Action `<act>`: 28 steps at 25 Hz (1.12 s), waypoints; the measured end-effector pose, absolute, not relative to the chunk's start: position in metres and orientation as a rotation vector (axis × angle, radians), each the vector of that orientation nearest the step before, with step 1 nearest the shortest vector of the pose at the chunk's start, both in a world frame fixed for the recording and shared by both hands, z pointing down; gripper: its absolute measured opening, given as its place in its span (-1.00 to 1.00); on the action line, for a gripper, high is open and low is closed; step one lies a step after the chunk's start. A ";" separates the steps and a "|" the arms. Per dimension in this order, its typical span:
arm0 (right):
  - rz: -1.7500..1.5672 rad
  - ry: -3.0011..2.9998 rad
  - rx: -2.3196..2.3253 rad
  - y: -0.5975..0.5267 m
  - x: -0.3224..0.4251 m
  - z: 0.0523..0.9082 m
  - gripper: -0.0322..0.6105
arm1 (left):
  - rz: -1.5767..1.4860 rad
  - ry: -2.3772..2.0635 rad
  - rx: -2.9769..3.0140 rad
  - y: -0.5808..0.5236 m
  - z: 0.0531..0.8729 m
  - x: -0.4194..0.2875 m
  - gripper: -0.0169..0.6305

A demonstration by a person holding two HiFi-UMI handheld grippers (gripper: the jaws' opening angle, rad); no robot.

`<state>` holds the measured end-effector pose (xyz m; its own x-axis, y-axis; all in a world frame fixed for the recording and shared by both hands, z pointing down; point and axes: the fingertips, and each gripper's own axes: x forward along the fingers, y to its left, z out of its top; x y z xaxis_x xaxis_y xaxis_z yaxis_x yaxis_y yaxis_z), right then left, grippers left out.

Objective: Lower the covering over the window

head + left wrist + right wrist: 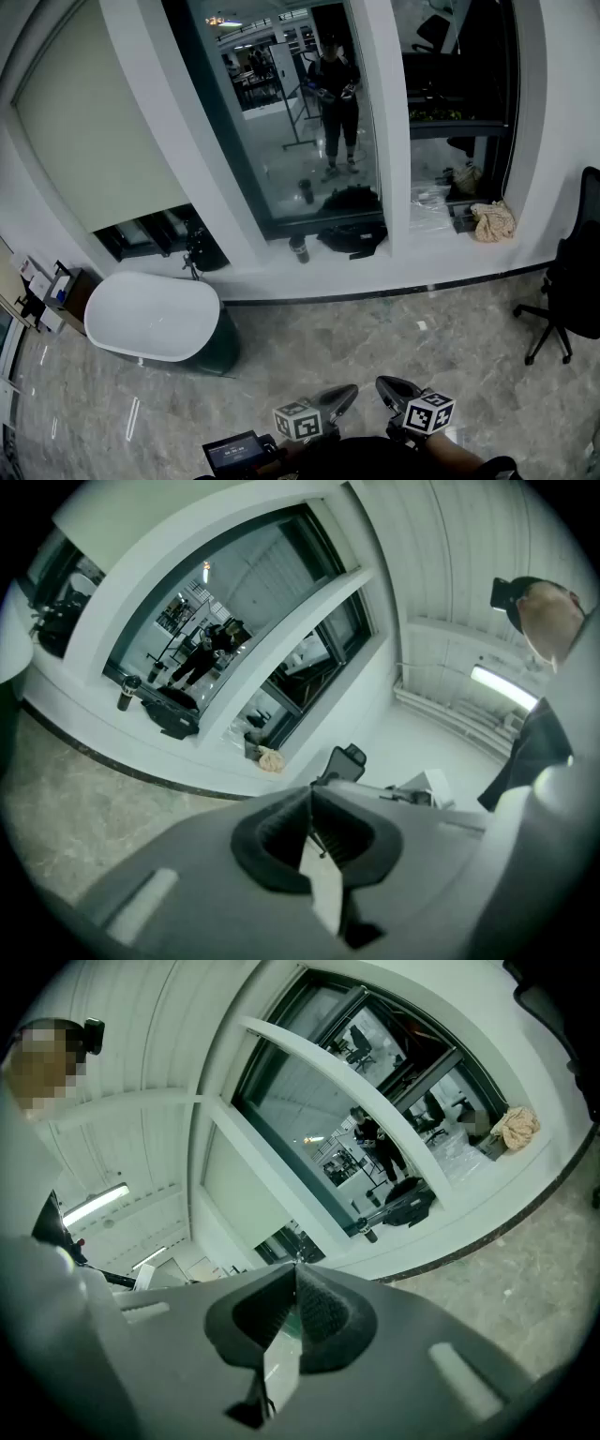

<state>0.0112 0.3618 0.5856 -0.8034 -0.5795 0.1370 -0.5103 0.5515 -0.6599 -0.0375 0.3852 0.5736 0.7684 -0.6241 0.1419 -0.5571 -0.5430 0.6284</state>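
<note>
Far wall holds three windows (309,112). Roller blind (94,122) covers most of the far-left pane, with a dark gap under its bottom edge; the middle and right panes are bare. White oval table (150,314) on the floor at left, below the blind. Black office chair (572,272) at right. Black bag (352,234) on the middle sill, beige cloth (492,220) on the right sill, and a dark cup (298,248) just left of the bag. Left gripper (349,392) and right gripper (384,382) sit near, bottom centre, side by side. Both have their jaws together on nothing. The blind is far and left, well apart from both.
</note>
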 end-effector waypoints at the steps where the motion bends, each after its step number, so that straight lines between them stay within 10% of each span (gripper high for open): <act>1: -1.090 2.682 -0.944 0.362 0.011 0.585 -0.88 | -0.129 -0.879 2.281 0.385 0.573 -0.038 -0.95; 28: -1.075 2.629 -0.958 0.335 0.031 0.581 -0.88 | -0.107 -0.865 2.270 0.360 0.576 -0.022 -0.95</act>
